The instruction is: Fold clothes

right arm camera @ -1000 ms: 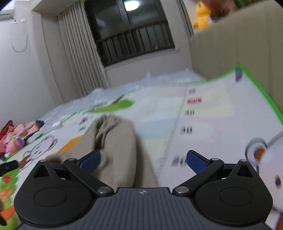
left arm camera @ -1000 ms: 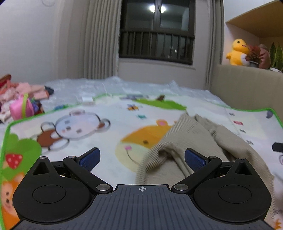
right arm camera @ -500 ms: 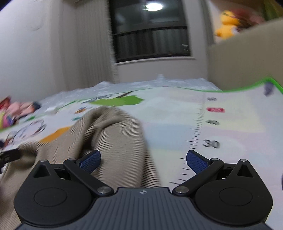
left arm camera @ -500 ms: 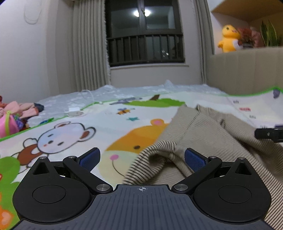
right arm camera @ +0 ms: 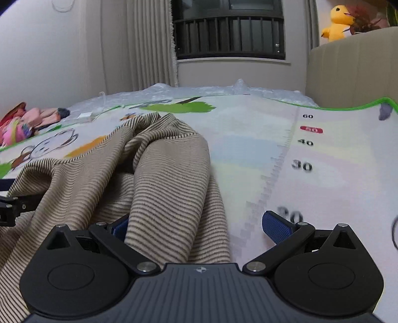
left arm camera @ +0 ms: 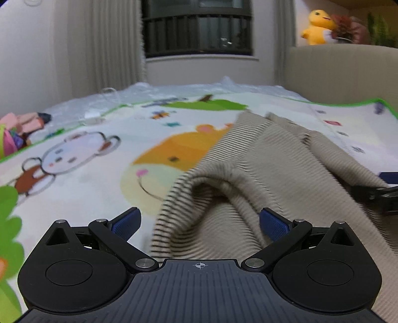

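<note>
A beige garment with thin dark stripes [left arm camera: 286, 159] lies rumpled on a cartoon play mat [left arm camera: 82, 159]. My left gripper [left arm camera: 199, 221] is open, low over the mat, with a raised fold of the garment's edge between its blue pads. The right gripper's black finger [left arm camera: 378, 196] shows at that view's right edge, on the cloth. In the right wrist view the same garment [right arm camera: 164, 174] is bunched in front; my right gripper [right arm camera: 199, 226] is open, its left pad partly hidden behind a cloth fold. The left gripper's finger [right arm camera: 10, 206] shows at the left edge.
The mat [right arm camera: 311, 159] has a printed ruler strip and a green border. A beige upholstered wall [right arm camera: 353, 67] stands on the right, with a yellow plush duck [right arm camera: 335, 22] on top. Pink toys [right arm camera: 22, 121] lie far left. Crinkled plastic [left arm camera: 174, 89] covers the floor beyond, under a dark window.
Both grippers have moved in lower and closer to the garment; the cloth now reaches between the fingers of each. Both stayed open.
</note>
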Action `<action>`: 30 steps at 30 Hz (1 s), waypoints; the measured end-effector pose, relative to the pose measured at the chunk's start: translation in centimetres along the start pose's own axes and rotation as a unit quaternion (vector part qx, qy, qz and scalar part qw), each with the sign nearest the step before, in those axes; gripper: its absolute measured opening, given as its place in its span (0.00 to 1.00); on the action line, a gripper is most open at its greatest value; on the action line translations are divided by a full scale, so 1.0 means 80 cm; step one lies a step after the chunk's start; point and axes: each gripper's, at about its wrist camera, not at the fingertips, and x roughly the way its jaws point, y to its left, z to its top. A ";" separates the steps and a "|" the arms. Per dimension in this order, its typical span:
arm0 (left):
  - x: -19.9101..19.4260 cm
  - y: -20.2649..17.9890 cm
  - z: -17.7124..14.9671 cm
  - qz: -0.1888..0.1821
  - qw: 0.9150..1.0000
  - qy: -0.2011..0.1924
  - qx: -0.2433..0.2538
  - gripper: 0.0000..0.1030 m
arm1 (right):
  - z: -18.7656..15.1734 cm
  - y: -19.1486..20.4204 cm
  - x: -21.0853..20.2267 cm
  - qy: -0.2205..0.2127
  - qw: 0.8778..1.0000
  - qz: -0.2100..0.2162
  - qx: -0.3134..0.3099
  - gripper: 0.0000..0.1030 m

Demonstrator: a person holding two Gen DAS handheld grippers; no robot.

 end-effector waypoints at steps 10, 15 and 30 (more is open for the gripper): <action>-0.054 0.029 -0.041 -0.070 0.995 0.061 -0.045 1.00 | -0.064 0.009 -0.099 0.072 0.997 0.041 -0.007 1.00; -0.105 0.026 -0.035 -0.043 0.999 0.006 -0.017 1.00 | -0.057 -0.016 -0.137 0.026 0.998 0.044 0.037 1.00; -0.047 0.009 -0.030 -0.200 0.956 0.064 -0.206 1.00 | -0.088 -0.039 -0.117 -0.023 0.992 0.032 0.116 1.00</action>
